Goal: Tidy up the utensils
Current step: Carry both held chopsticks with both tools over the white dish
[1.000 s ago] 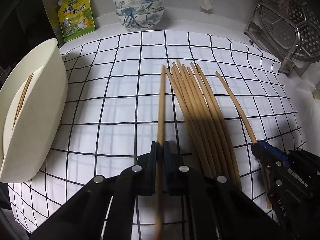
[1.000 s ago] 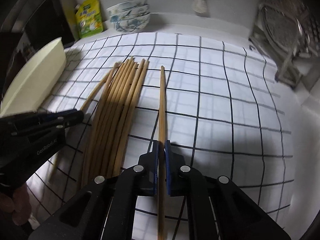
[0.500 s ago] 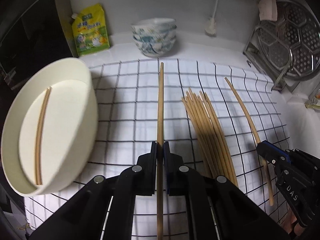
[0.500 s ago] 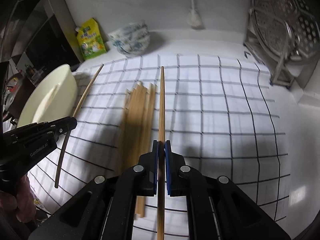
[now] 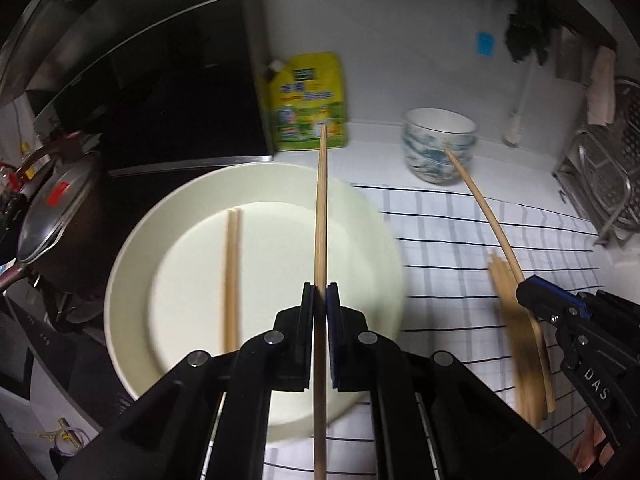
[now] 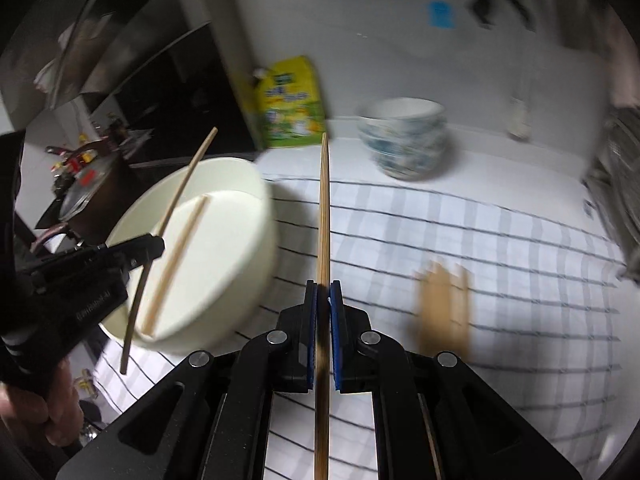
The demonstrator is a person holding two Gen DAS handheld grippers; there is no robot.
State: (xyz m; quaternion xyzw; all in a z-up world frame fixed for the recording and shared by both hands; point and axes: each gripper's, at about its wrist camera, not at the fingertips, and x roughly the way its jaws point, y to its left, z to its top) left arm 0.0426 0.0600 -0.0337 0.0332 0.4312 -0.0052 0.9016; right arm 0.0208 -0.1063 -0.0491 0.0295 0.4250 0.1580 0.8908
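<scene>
I hold a hand-held gripper in each hand, and each one pinches a single bamboo chopstick lengthwise between its blue pads.

My left hand-held gripper [image 5: 320, 300] has its jaws pressed together on the left chopstick [image 5: 320, 216], which runs straight ahead of it. Directly below and ahead of this gripper sits the cream plate [image 5: 132, 264], with a pair of chopsticks [image 5: 231, 276] already lying on it, just to the gripper's left.

My right hand-held gripper [image 6: 323, 300] is likewise clamped on the right chopstick [image 6: 324, 216]. The plate lies ahead and to its left; the loose bundle of chopsticks [image 6: 442, 312], blurred, lies on the checked cloth [image 6: 500, 248] to its right. Stacked patterned bowls [image 6: 404, 140] and a yellow refill pouch [image 6: 290, 104] stand far ahead, by the wall.

What could go wrong, as I judge it: each chopstick is gripped near its back third, so its long front end could swing or slip as I let go. Released too high or off-centre, a stick could bounce off the plate's rim and roll onto the counter, or knock the pair already resting there. My right chopstick is not yet over the plate, so opening now would drop it on the cloth.
</scene>
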